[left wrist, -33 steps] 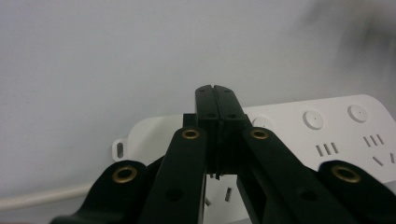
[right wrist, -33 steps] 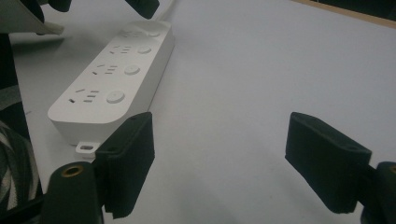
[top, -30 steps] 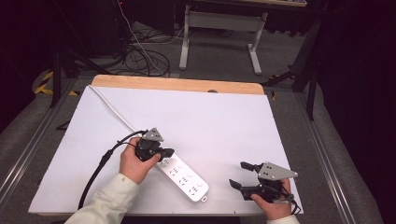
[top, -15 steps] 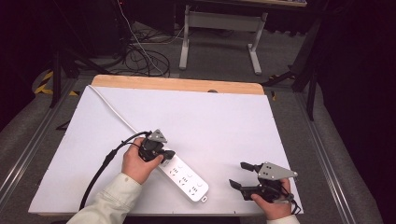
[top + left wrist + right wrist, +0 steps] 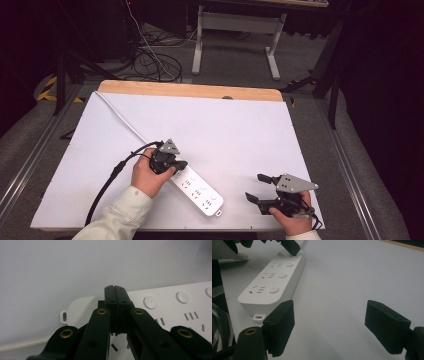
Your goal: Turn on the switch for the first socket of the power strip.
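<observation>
A white power strip (image 5: 197, 192) lies slantwise on the white tabletop (image 5: 225, 125), its white cord (image 5: 120, 117) running off to the far left corner. My left gripper (image 5: 180, 165) is shut with nothing between its jaws, and its tips sit on the strip's cord end. In the left gripper view the jaws (image 5: 115, 293) are pressed together above the power strip (image 5: 175, 307), near its sockets and round buttons. My right gripper (image 5: 257, 188) stands open just right of the strip, apart from it. The right gripper view has these open jaws (image 5: 337, 327) over bare table, with the power strip (image 5: 274, 280) to their left.
A black cable (image 5: 107, 185) trails from the left gripper to the table's front edge. The wooden table edge (image 5: 190, 90) runs along the back. Beyond it are a white stand (image 5: 235, 30) and floor cables (image 5: 150, 60).
</observation>
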Action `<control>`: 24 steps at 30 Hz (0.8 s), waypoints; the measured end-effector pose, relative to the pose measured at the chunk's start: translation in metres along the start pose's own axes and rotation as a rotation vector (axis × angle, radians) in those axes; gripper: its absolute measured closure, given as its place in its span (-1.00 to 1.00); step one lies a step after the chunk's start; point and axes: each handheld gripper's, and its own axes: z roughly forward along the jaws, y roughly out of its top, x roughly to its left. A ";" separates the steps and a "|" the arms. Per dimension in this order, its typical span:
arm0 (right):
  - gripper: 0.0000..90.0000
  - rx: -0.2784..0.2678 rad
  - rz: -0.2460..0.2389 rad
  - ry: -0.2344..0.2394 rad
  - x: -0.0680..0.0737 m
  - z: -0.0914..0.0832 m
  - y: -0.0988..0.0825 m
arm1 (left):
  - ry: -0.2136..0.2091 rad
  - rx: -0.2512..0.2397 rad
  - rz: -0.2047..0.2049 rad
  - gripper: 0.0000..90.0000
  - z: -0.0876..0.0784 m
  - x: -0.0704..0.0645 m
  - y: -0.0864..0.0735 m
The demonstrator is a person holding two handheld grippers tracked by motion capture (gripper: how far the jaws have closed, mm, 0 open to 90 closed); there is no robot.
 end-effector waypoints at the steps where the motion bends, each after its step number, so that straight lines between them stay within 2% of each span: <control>1: -0.46 0.000 0.000 0.001 0.000 0.000 0.000 | 0.002 -0.004 0.008 1.00 0.000 0.000 0.000; 10: -0.46 -0.002 0.003 0.003 0.000 0.000 0.000 | 0.014 -0.006 0.016 1.00 0.001 -0.002 -0.001; 15: -0.46 0.000 0.004 0.003 0.000 0.000 -0.001 | 0.049 -0.001 0.035 1.00 0.002 -0.007 -0.002; 24: -0.46 -0.002 0.005 0.004 0.000 0.000 -0.001 | 0.049 -0.025 0.047 1.00 0.004 -0.005 -0.003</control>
